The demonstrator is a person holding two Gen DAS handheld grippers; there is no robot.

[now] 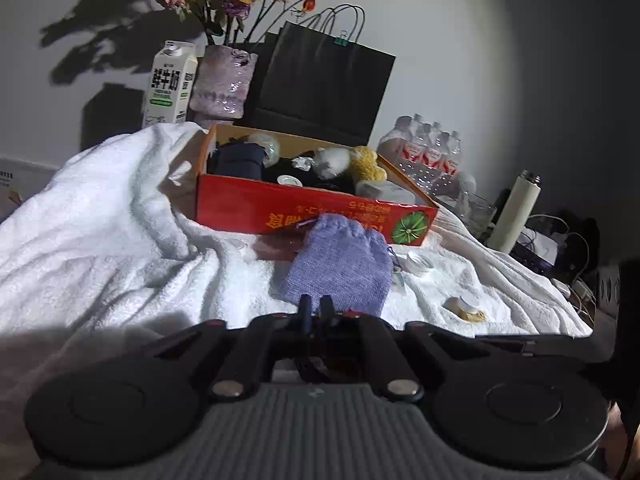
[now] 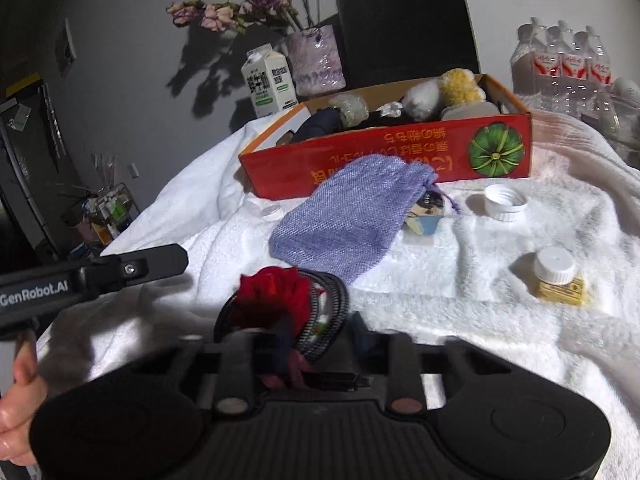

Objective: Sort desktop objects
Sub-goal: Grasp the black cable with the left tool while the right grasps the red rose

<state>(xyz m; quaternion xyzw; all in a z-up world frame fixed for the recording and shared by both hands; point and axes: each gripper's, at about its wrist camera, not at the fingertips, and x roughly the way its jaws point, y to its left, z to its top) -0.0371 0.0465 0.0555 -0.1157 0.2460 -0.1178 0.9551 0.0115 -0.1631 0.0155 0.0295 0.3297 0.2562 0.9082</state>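
A purple knitted pouch (image 1: 340, 264) (image 2: 352, 216) lies on the white towel (image 1: 120, 240) in front of the red cardboard box (image 1: 256, 204) (image 2: 360, 160), which holds several items. My left gripper (image 1: 317, 307) points at the pouch from short of it, fingertips nearly together with nothing between them. One of its fingers (image 2: 160, 262) shows at the left of the right wrist view. My right gripper (image 2: 320, 332) is shut on a coiled braided cable (image 2: 326, 312) bundled with a red fabric piece (image 2: 276, 296).
On the towel lie a white cap (image 2: 505, 198), a small white-capped bottle (image 2: 558, 276) and a printed item (image 2: 426, 214) beside the pouch. Behind the box stand a milk carton (image 1: 170, 84), a flower vase (image 1: 222, 80), a black bag (image 1: 320, 84) and water bottles (image 1: 428, 152). A thermos (image 1: 516, 212) stands right.
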